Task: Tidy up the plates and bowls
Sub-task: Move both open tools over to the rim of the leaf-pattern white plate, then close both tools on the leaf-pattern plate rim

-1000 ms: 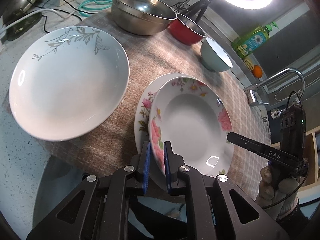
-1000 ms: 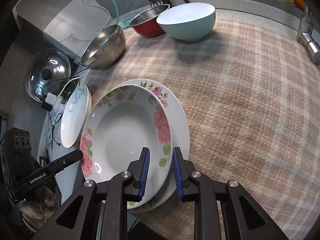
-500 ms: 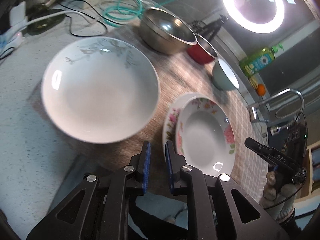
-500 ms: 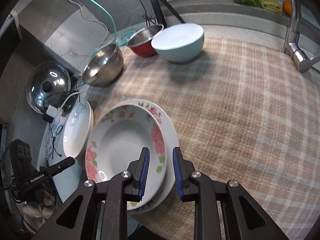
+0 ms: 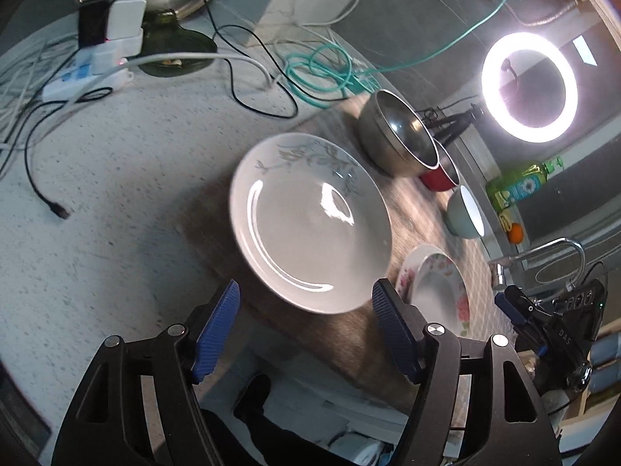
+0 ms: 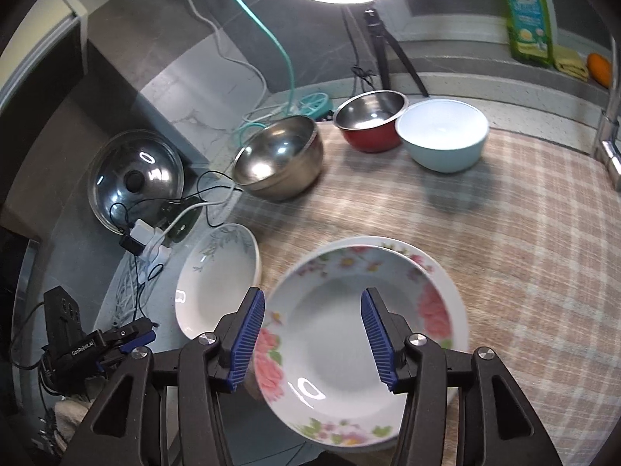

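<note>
A deep flower-patterned plate rests on a flat floral plate on the checked mat. My right gripper hovers over its near rim; the jaws are opening and the pads touch nothing. To the left lies a white plate with a grey leaf pattern, also in the right wrist view. My left gripper faces that plate's near rim with its jaws opening wide, clear of it. The floral stack sits to its right. Each gripper shows in the other's view: the right gripper and the left gripper.
At the back stand a steel bowl, a red bowl and a pale blue bowl. A glass pot lid, a power strip with cables, a ring light, a soap bottle and a faucet ring the mat.
Both grippers have let go of the deep floral plate's rim and opened. The left one has swung left to the white leaf plate; the right one has lifted and pulled back.
</note>
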{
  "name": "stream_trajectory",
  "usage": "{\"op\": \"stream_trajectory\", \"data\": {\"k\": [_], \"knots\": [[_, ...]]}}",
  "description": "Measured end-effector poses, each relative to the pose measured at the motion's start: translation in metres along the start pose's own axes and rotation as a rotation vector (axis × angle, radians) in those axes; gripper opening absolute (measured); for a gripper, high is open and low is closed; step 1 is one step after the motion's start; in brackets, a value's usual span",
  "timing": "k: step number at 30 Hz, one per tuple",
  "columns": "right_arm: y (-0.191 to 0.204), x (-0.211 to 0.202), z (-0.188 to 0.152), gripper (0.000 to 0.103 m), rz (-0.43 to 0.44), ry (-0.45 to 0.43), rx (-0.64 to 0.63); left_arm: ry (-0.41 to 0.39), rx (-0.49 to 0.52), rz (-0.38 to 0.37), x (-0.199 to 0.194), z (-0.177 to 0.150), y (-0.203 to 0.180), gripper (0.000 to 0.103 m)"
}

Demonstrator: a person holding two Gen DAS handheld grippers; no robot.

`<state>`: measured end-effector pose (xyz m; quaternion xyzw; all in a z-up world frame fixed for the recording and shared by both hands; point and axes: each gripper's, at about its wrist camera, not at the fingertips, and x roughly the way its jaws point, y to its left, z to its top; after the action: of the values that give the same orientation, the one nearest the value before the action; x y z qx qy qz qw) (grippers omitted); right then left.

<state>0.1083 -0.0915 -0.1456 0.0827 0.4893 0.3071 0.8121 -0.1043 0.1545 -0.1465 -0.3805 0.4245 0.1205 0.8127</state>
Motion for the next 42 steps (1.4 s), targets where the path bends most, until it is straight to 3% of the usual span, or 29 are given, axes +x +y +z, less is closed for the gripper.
{"op": "stream_trajectory", "data": {"k": [6,14,21,23,25,30,37,42], "knots": [[0.032,0.018,-0.001,0.048,0.013,0.004,-0.006,-0.009,0.049,0.01,-0.003,0.017,0.014,0.07],[0.065,0.05,0.002,0.048,-0.072,0.04,-0.038,0.018,0.115,0.004,0.013,0.036,0.025,0.068],[0.083,0.087,0.005,0.048,-0.106,0.083,-0.037,0.057,0.152,-0.008,0.035,0.047,0.034,0.052],[0.086,0.098,0.005,0.045,-0.11,0.096,-0.034,0.069,0.152,-0.017,0.041,0.049,0.038,0.045],[0.087,0.106,0.006,0.034,-0.117,0.109,-0.027,0.077,0.16,-0.018,0.044,0.052,0.039,0.038],[0.087,0.121,0.013,0.029,-0.129,0.127,-0.024,0.088,0.167,-0.022,0.048,0.057,0.039,0.037],[0.086,0.139,0.024,0.022,-0.15,0.164,-0.037,0.106,0.169,-0.019,0.055,0.061,0.038,0.024],[0.079,0.149,0.025,0.02,-0.135,0.195,-0.001,0.12,0.175,-0.017,0.057,0.06,0.036,0.024]]}}
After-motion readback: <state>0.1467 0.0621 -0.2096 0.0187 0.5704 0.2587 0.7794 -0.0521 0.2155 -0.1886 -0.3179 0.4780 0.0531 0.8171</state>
